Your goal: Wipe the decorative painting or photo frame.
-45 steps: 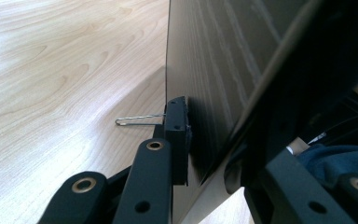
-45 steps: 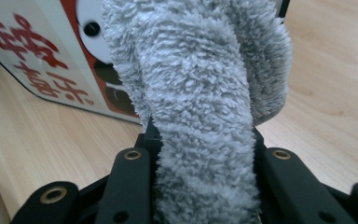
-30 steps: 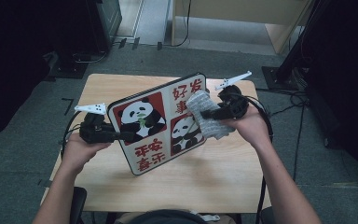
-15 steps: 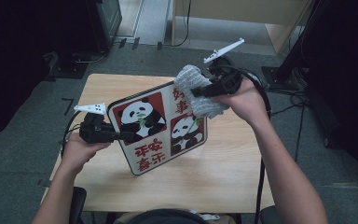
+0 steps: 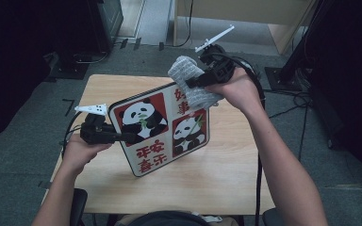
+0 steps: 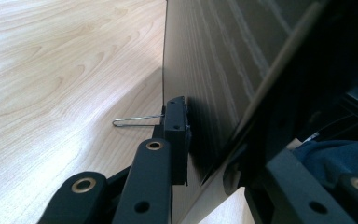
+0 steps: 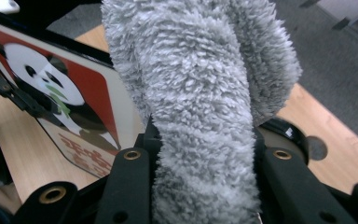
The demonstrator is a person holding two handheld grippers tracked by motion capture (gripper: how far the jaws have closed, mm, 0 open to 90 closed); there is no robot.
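Note:
A rounded board (image 5: 162, 127) printed with pandas and red characters stands tilted on its lower edge on the wooden table (image 5: 245, 179). My left gripper (image 5: 126, 138) is shut on the board's left edge. In the left gripper view its jaws (image 6: 214, 156) pinch the board's dark back (image 6: 223, 70). My right gripper (image 5: 194, 84) is shut on a grey fluffy cloth (image 5: 187, 73), held up at the board's top right corner. In the right gripper view the cloth (image 7: 200, 93) bulges between the jaws of that gripper (image 7: 200, 161), with the board (image 7: 74, 88) to its left.
A thin wire loop (image 6: 135, 121) sticks out beside the left jaw over the table top (image 6: 51, 70). Cables (image 5: 306, 101) lie on the grey floor to the right of the table. Dark furniture (image 5: 99, 23) stands beyond the table's far left.
My right gripper has lifted the cloth off the board's face, up and away to its top right corner. The left gripper and the board have stayed put.

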